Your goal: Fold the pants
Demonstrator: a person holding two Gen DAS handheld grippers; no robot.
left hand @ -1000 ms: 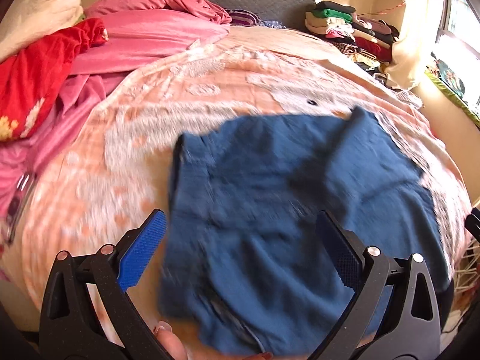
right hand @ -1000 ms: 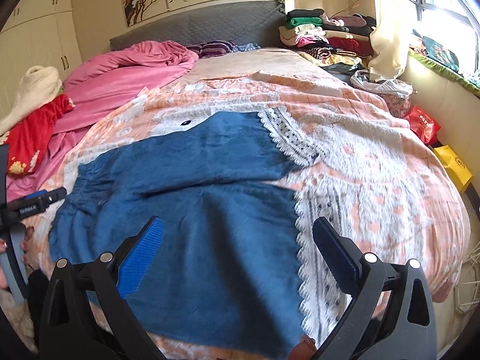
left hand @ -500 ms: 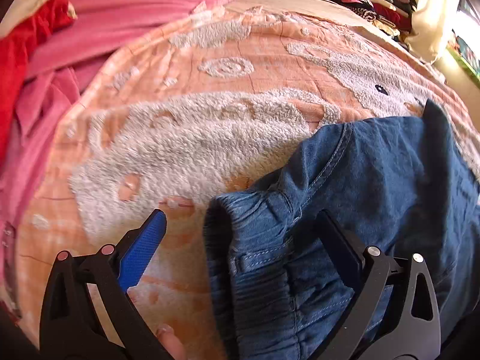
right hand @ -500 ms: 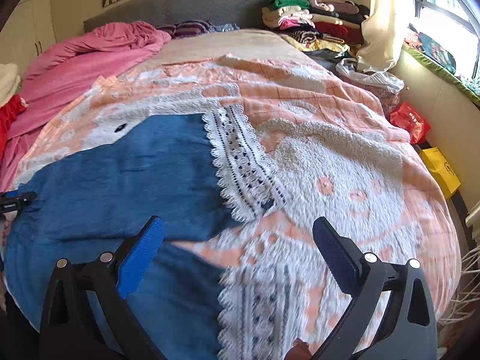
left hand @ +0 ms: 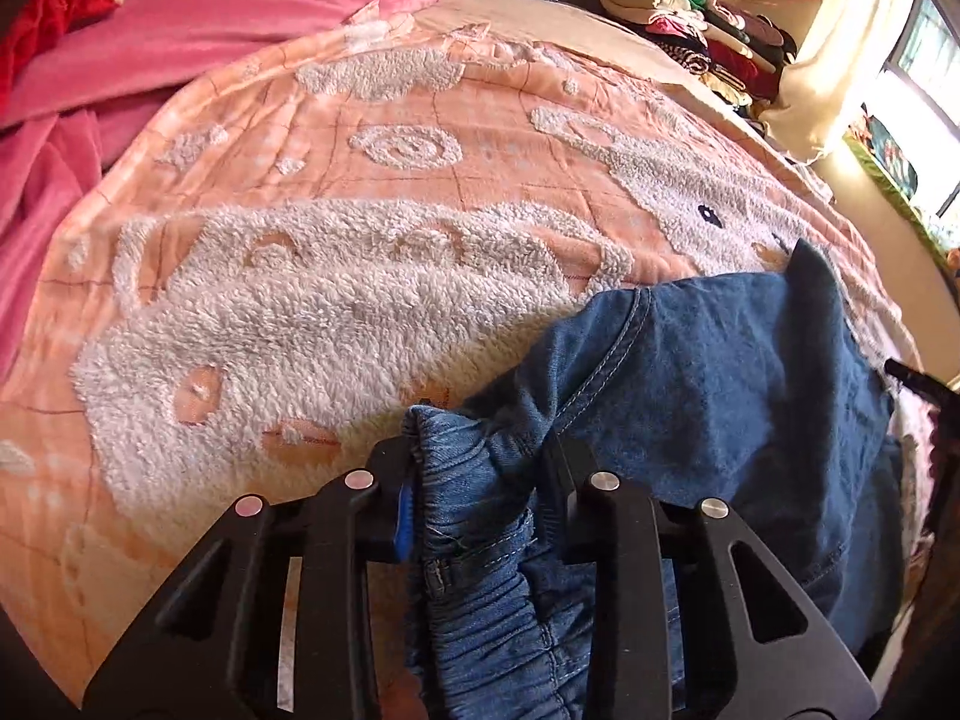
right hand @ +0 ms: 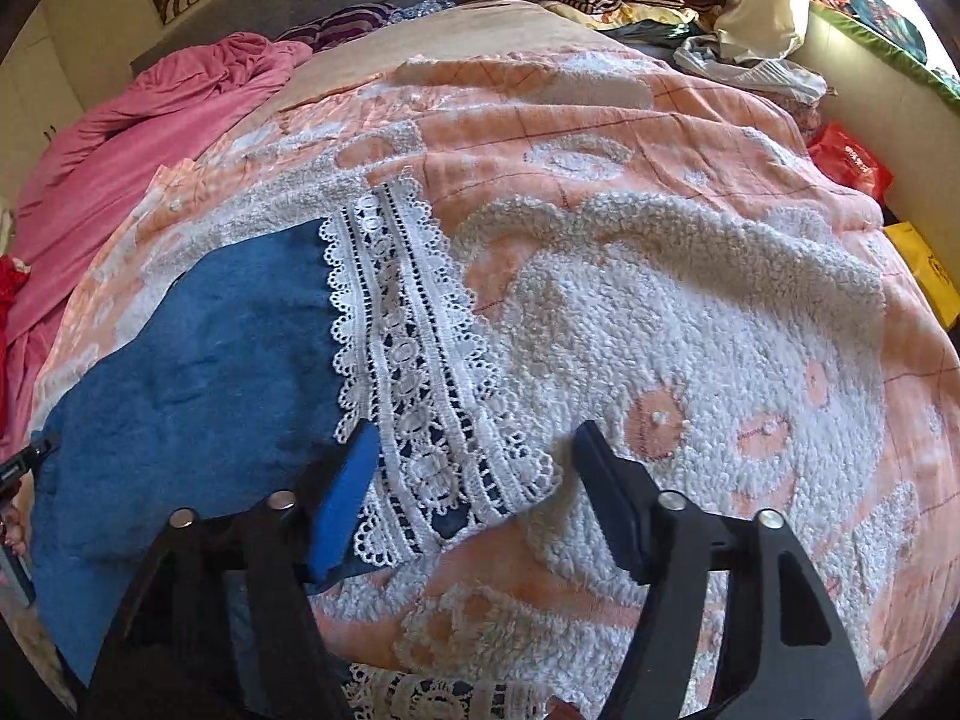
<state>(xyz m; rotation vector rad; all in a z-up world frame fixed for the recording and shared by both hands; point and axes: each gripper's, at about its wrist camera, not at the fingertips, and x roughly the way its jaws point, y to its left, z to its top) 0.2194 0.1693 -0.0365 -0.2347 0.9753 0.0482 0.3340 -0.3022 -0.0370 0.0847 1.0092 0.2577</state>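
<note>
Blue denim pants (left hand: 708,396) with a gathered elastic waistband and white lace hems (right hand: 414,372) lie on a peach and white fleece blanket (left hand: 336,300). My left gripper (left hand: 474,480) is shut on the bunched waistband corner. In the right wrist view the pants (right hand: 198,354) spread to the left. My right gripper (right hand: 474,480) is partly closed around the lace hem of one leg, its fingers (right hand: 342,498) either side of the lace, with a gap still showing.
Pink bedding (left hand: 198,30) and a red cloth (left hand: 54,6) lie at the left. Stacked folded clothes (left hand: 690,12) sit at the head of the bed. A red bag (right hand: 852,162) and a yellow item (right hand: 924,270) lie by the right wall.
My left gripper has closed on the waistband corner. My right gripper has moved down onto the lace hem and its jaws have narrowed around it.
</note>
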